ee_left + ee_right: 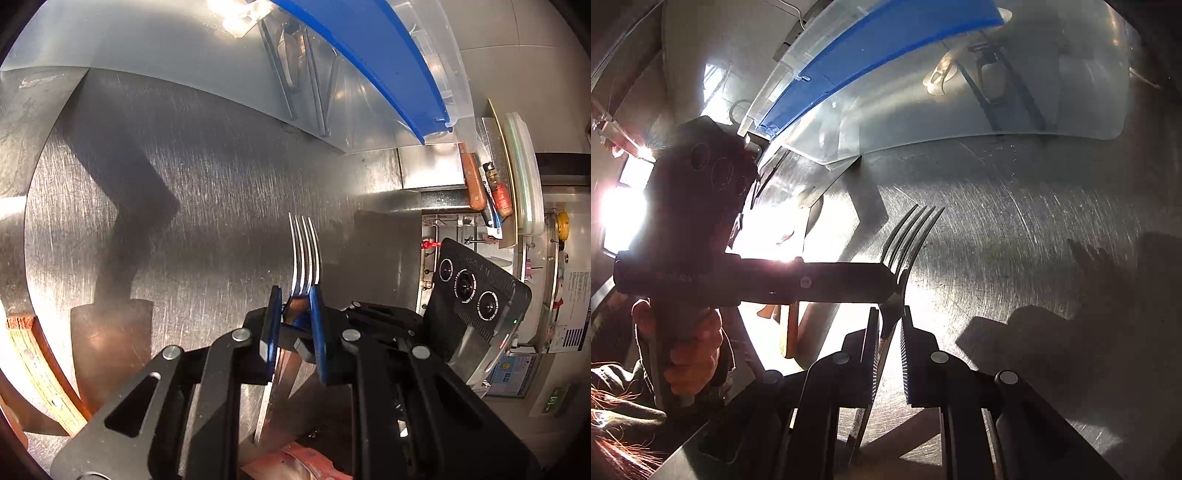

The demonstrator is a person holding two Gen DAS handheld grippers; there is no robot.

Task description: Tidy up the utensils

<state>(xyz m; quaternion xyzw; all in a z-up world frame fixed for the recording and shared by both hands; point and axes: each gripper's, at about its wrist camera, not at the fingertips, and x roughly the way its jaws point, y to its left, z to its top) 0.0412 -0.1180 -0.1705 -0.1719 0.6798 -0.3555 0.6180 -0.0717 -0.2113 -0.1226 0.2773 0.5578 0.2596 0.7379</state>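
Bin [236, 66]: translucent, blue-rimmed; utensils dimly seen inside.
Left gripper [295, 295]: clamped on fork [304, 251].
Right gripper [890, 317]: closed around the same fork.

Both wrist cameras are looking steeply down along their fingers, close over the steel table [207, 206]. Both are sharing the fork [304, 254] at centre and the blue-rimmed bin [923, 122] along the top.

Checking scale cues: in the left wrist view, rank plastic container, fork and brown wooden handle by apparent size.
1. plastic container
2. fork
3. brown wooden handle
Fork is nearer the camera, so that pair is unsure.
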